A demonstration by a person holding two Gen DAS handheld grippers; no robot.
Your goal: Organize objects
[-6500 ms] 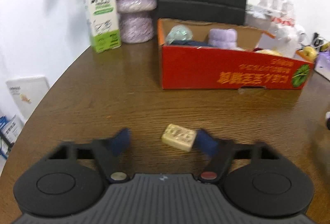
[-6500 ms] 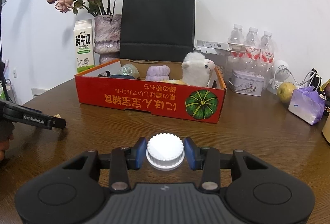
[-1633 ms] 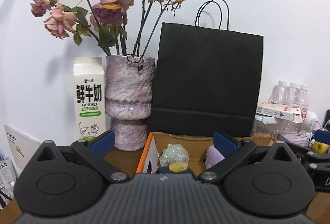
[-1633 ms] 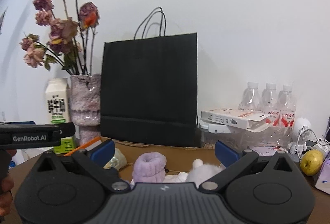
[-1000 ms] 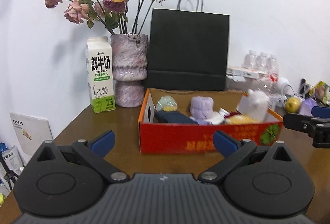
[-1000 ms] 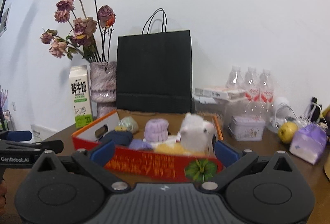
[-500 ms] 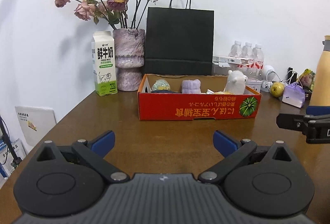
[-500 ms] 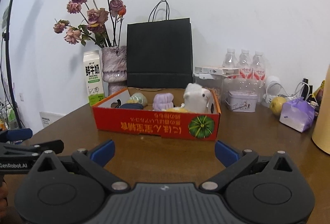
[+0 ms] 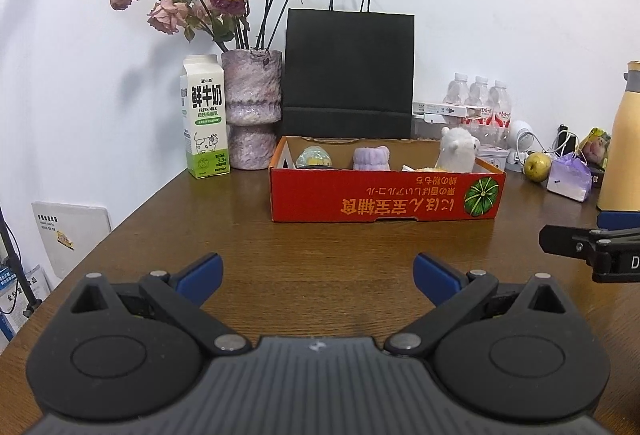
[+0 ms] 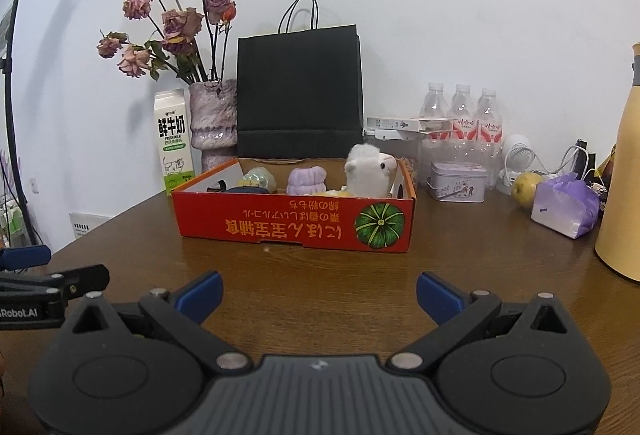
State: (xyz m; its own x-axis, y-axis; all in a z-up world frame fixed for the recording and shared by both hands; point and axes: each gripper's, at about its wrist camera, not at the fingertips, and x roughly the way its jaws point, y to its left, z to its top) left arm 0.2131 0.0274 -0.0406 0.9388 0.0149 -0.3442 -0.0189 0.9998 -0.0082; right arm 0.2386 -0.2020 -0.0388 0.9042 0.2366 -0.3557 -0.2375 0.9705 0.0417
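A red cardboard box stands on the brown table, well ahead of both grippers. Inside it I see a white plush alpaca, a lilac knitted item and a pale green wrapped ball. My left gripper is open and empty over bare table. My right gripper is also open and empty. In the left wrist view the right gripper's side shows at the right edge; in the right wrist view the left gripper shows at the left edge.
Behind the box stand a milk carton, a mottled vase of dried roses and a black paper bag. To the right are water bottles, a small tin, a yellow fruit, a purple pouch and a tall yellow flask.
Both grippers have drawn back from above the box and lowered toward the near table, open and empty. The small block and the white cap they were at earlier are no longer between the fingers.
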